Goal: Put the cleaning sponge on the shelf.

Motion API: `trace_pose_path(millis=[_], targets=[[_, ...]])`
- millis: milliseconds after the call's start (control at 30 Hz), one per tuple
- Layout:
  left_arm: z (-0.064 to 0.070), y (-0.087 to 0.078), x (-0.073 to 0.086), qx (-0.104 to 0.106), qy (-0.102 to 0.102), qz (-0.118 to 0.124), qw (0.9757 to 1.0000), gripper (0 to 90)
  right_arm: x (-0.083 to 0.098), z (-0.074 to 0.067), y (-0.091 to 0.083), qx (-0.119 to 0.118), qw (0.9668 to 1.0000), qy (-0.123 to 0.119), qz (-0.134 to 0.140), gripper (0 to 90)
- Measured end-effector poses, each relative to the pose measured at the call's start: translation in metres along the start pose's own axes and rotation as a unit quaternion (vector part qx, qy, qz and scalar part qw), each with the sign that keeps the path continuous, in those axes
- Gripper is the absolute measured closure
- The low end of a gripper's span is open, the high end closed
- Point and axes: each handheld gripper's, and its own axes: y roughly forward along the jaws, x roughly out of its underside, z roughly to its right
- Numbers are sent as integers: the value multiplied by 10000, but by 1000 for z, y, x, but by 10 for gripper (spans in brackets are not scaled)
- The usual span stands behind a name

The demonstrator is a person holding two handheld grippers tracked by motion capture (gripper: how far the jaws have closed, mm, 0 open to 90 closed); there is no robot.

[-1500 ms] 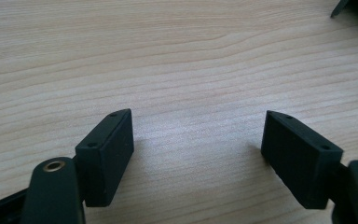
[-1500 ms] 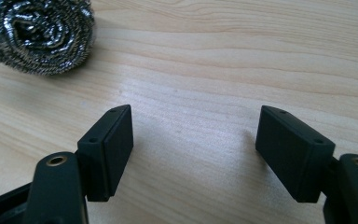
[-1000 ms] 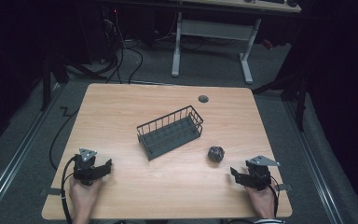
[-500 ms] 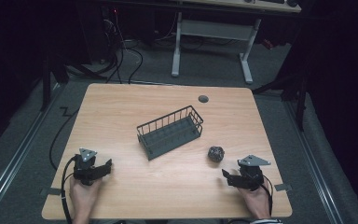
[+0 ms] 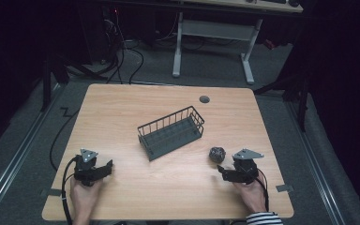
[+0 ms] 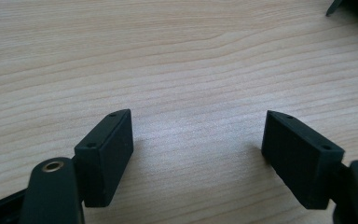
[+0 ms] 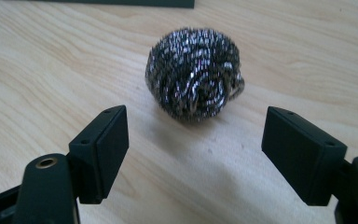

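A steel-wool scouring ball (image 5: 217, 153) (image 7: 194, 74) lies on the wooden table (image 5: 168, 201), right of a dark wire basket (image 5: 171, 131) that stands at the middle. My right gripper (image 5: 223, 172) (image 7: 193, 154) is open just short of the ball, its jaws wide apart on either side of the ball's line and not touching it. My left gripper (image 5: 106, 168) (image 6: 198, 156) rests near the table's front left, open, with only bare wood between its jaws.
A round grey cable grommet (image 5: 204, 99) sits in the tabletop near the far edge. Beyond the table stand a white desk frame (image 5: 213, 37) and loose cables on the floor. A dark corner, possibly of the basket (image 6: 349, 5), shows at the left gripper view's top right.
My right gripper has moved left and forward toward the scouring ball. The left gripper, the basket and the ball have stayed where they were.
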Motion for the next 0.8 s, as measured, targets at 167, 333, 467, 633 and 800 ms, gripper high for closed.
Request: trace_pose_path(millis=[167,333,467,633,800], targets=[[0,0,0,2,0,0,10000,254,-11,-1,4,-7,10000,-26,17,223],[0,0,0,5,2,-1,10000,253,-22,-4,11,-27,9999,-99,8,212],[0,0,0,8,3,-1,10000,253,-27,-3,17,-37,10000,-87,4,206],[0,0,0,9,3,1,10000,252,-30,-2,25,-36,10000,-27,-41,206],[0,0,0,11,6,-1,10000,252,-32,-1,37,-23,9999,3,-125,226]])
